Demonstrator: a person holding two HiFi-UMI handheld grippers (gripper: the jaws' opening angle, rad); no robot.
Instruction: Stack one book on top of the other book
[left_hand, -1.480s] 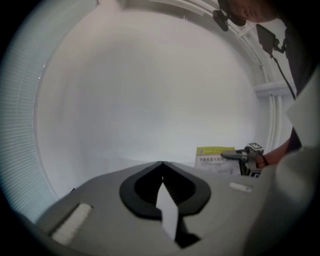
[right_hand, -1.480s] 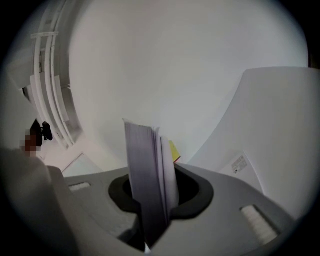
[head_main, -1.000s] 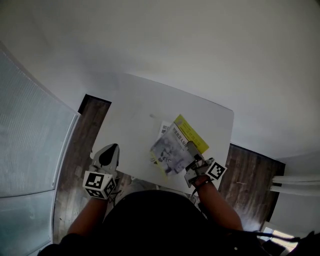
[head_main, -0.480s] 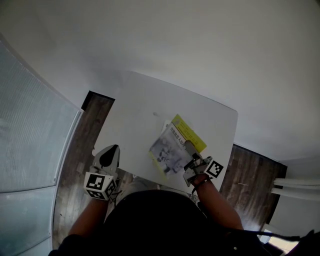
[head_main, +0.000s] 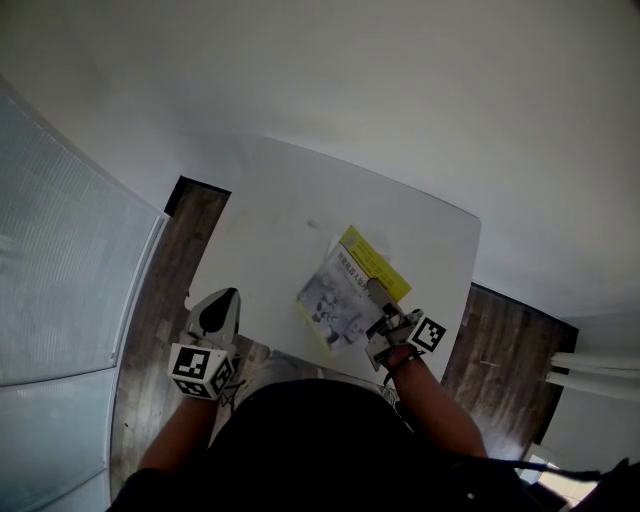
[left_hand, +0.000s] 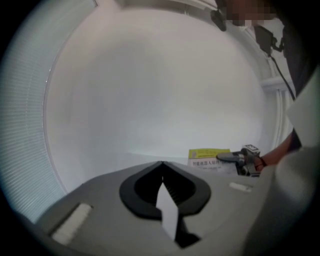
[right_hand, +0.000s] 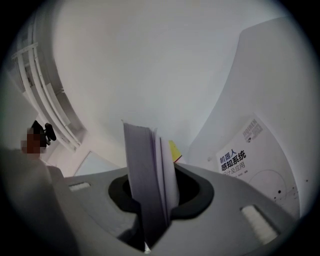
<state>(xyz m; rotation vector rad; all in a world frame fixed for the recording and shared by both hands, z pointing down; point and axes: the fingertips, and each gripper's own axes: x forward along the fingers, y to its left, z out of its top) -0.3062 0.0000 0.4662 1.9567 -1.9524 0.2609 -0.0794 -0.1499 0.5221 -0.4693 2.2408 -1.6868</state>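
A yellow-and-white book (head_main: 381, 264) lies flat on the white table (head_main: 280, 215) near its front right. Just over it, overlapping its left part, is a grey-covered book (head_main: 332, 301), with my right gripper (head_main: 375, 297) shut on its right edge. In the right gripper view the grey book's pages (right_hand: 147, 175) stand edge-on between the jaws, and the lying book's white cover with blue print (right_hand: 250, 160) shows to the right. My left gripper (head_main: 221, 298) hangs off the table's front left edge, jaws together and holding nothing. The left gripper view shows the yellow book (left_hand: 209, 156) far off.
Dark wood floor (head_main: 160, 300) shows on both sides of the table. A frosted glass panel (head_main: 60, 250) stands at the left. White pipes (head_main: 595, 365) run along the wall at the right. The person's body fills the bottom of the head view.
The grey book covers slightly more of the yellow book's left corner. The left gripper has stayed where it was.
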